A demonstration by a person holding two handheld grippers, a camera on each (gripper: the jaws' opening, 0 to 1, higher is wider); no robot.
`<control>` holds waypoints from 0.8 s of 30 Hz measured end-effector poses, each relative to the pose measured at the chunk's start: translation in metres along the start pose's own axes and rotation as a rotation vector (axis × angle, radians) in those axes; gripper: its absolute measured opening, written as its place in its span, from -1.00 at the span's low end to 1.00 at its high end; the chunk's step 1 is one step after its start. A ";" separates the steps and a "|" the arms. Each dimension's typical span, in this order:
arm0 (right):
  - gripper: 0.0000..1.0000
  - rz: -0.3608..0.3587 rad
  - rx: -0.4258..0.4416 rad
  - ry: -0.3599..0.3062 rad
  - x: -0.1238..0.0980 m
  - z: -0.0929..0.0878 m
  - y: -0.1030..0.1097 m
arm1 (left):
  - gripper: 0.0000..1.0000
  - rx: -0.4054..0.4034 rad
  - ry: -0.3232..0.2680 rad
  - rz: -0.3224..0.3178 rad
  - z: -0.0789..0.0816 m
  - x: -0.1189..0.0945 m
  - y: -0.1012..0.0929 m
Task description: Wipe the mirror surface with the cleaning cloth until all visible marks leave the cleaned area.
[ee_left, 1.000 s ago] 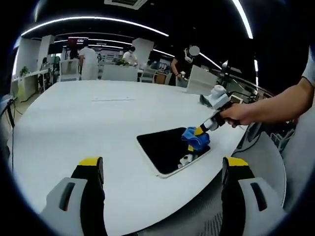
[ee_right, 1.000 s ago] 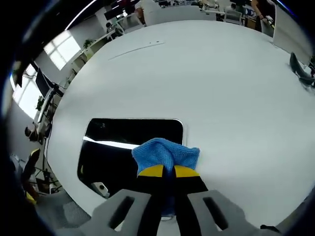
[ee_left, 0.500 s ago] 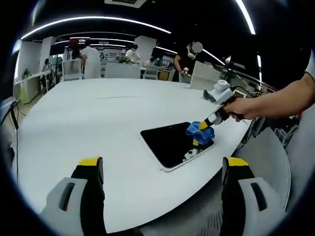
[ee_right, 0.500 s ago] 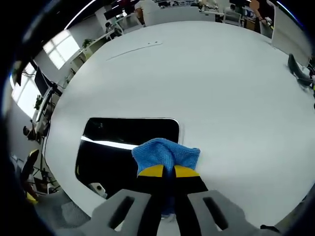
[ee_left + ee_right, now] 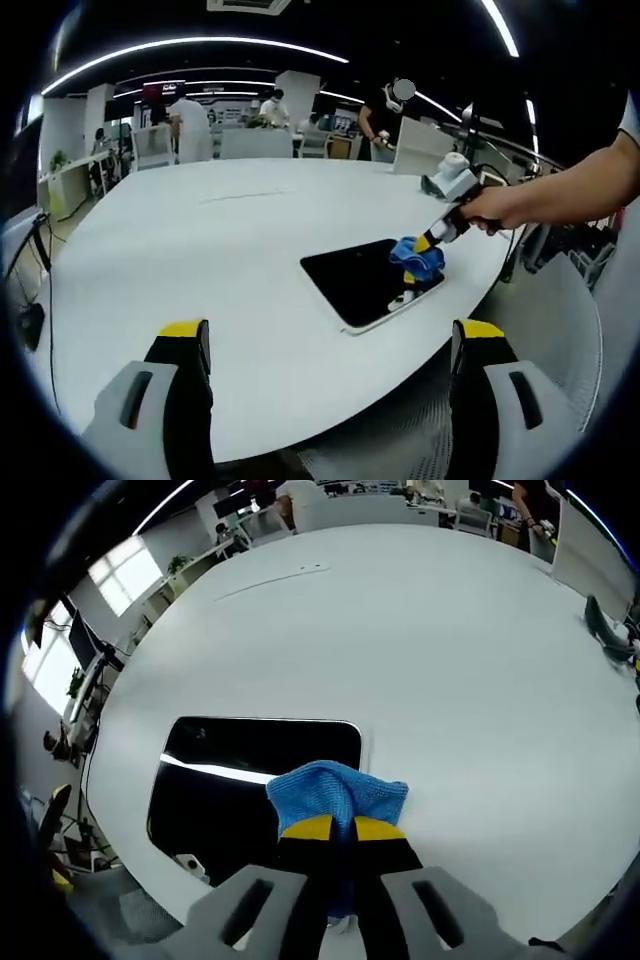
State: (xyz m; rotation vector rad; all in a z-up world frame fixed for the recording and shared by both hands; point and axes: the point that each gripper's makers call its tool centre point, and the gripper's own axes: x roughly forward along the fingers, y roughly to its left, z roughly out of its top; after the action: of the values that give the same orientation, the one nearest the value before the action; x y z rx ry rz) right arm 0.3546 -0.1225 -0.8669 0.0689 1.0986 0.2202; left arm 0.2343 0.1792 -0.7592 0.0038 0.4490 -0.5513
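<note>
Now R tool (image 5: 332,830) clamps blue cloth (image 5: 335,792) on mirror (image 5: 240,780) edge; L tool (image 5: 325,345) gapes wide.

The mirror (image 5: 250,780) has a glossy, dark, glass-like face that throws back a bright streak of ceiling light at the centre left of the right gripper view, and a thin pale frame around it. The cleaning cloth (image 5: 335,795) is blue, soft and nubbly, like microfibre, and matt. The table (image 5: 430,650) is white, smooth and nearly matt, with only a soft sheen. The right gripper (image 5: 335,830) looks like grey matt plastic with yellow and black tips; the left gripper (image 5: 330,345) looks the same.
</note>
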 end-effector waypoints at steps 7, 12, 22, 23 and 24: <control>-0.99 -0.023 0.007 -0.016 -0.002 -0.001 0.001 | 0.98 -0.019 0.051 0.022 -0.010 -0.010 0.015; -0.99 -0.019 0.030 -0.026 -0.003 -0.004 0.003 | 0.98 -0.014 0.043 0.022 -0.005 -0.012 0.022; -0.99 -0.005 0.060 -0.037 -0.011 -0.017 0.010 | 0.98 0.021 0.052 0.022 -0.004 -0.010 0.025; -0.99 -0.006 0.064 -0.042 -0.011 -0.018 0.009 | 0.98 0.021 0.056 0.022 -0.005 -0.010 0.025; -0.99 -0.006 0.073 -0.046 -0.011 -0.019 0.008 | 0.98 0.019 0.056 0.021 -0.005 -0.010 0.025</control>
State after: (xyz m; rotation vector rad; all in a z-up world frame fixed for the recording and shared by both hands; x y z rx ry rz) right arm 0.3319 -0.1176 -0.8648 0.1349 1.0612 0.1724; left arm 0.2373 0.2057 -0.7624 0.0424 0.4972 -0.5362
